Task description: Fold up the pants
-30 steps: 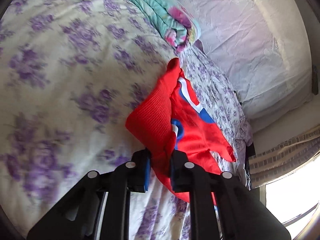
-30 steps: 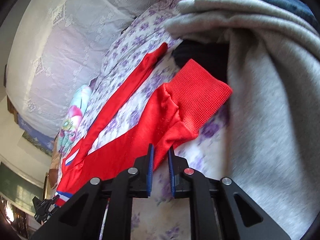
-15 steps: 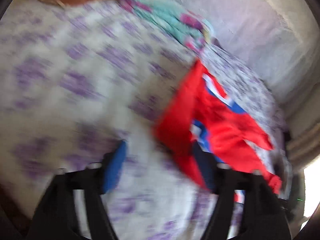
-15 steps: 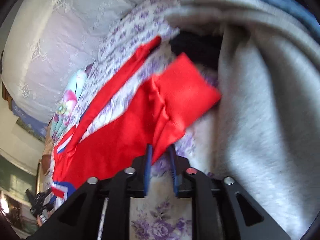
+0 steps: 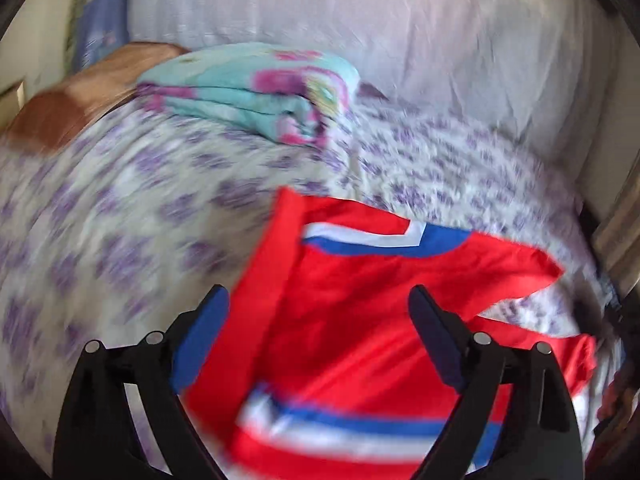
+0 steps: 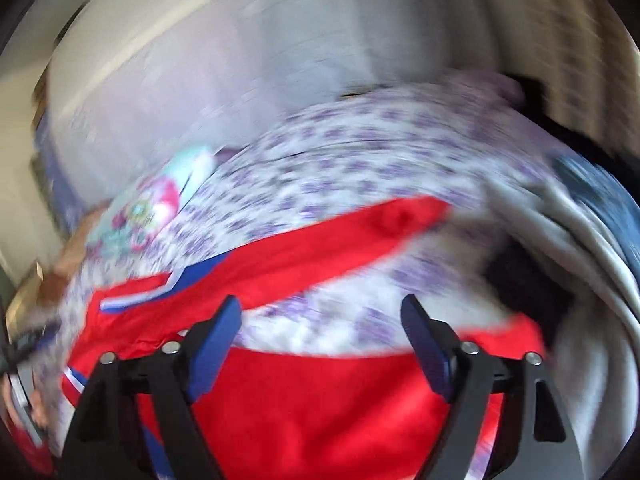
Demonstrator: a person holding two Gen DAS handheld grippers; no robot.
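Writing: no brand, label or lettering is showing legibly; both views are blurring with motion.
Pants: the red track pants [image 5: 352,312] with white and blue stripes are lying on the bed, toward its near edge, one leg [image 6: 340,236] stretching away across the sheet and the broad red part spreading just below both pairs of tongs.
Surface: the bed is wearing a white sheet with purple flowers [image 5: 120,220], rumpling slightly around the pants.
Far edge of the bed: a large pale lilac pillow [image 5: 400,40] is leaning along it, and a folded turquoise blanket with pink flowers [image 5: 260,88] is lying just in front of that pillow.
Far left corner: something orange-brown [image 5: 72,104] is sitting beside the blanket, too blurred to name.
Right edge of the bed: a grey fleece garment [image 6: 592,280] is piling up there, with blue denim [image 6: 600,188] and a dark cloth [image 6: 528,284] next to it.
Room: cream wall is showing behind the pillow.
Left tongs [image 5: 320,336]: they are pointing downward over the pants, blue pads standing wide apart after just opening; the cloth is lying beneath them, not pinched.
Right tongs [image 6: 320,340]: they are angling down likewise, jaws wide after just opening, gripping nothing, with the red fabric and sheet showing below the gap.
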